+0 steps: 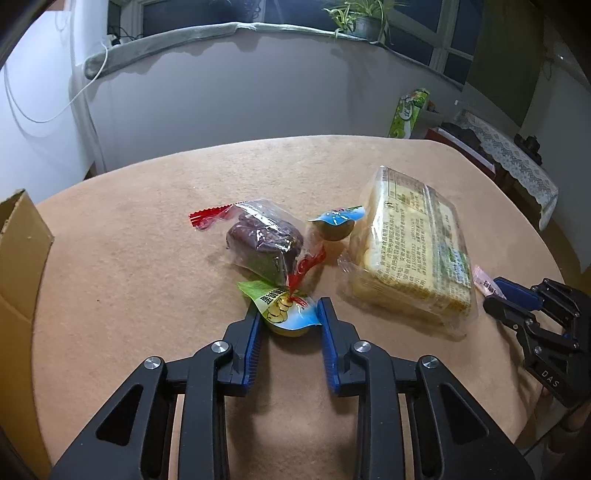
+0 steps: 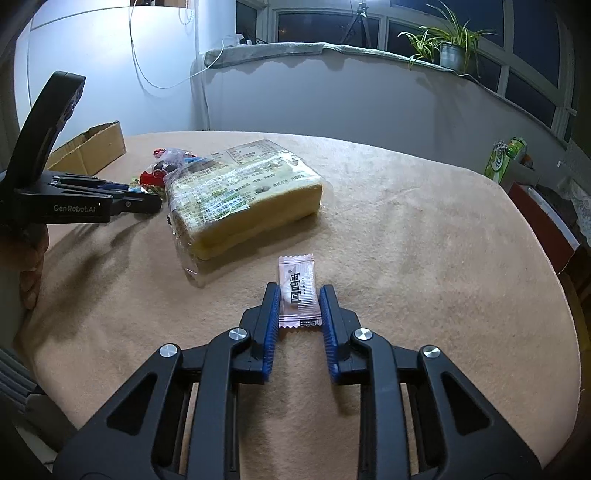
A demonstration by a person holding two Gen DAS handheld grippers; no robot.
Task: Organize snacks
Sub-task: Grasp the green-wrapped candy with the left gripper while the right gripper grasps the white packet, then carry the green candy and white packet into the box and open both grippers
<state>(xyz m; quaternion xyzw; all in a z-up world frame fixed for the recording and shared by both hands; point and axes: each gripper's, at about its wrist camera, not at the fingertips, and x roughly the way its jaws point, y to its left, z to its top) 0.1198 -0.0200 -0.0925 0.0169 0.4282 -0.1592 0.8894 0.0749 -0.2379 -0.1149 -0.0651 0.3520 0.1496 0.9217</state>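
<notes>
Item one, jelly cup (image 1: pixel 290 312) with green-and-blue foil lid: sits near the worktop's near edge, between the fingers of the left gripper (image 1: pixel 290 314), which stands part-open around it, pads close to or brushing the lid's rim, no firm hold evident. Item two, pink sachet (image 2: pixel 297 291): lies flat toward the near edge, framed by the right gripper (image 2: pixel 297 308), likewise part-open, jaws flanking its long sides, not yet pinching. Handling advice: close squarely on the cup's body below the floppy lid; take the thin sachet low, pads level with the cloth, as it is likely to slip or buckle. Adjacent stock: dark date-like snack in clear wrapper with red ends (image 1: pixel 264 242), touching the cup's lid; second jelly cup (image 1: pixel 334 225) behind; large clear-wrapped cake pack (image 1: pixel 410 254) mid-worktop, between the two grippers. Receptacle: open cardboard box (image 1: pixel 22 254) at the left edge, probable destination. Surface: tan felt-like cloth on the worktop (image 1: pixel 147 229), rounded corners. Room: dim; grey-padded sill, potted spider plant (image 1: pixel 356 18), dark windows, green tissue box (image 1: pixel 408 112) beyond the far right corner.
</notes>
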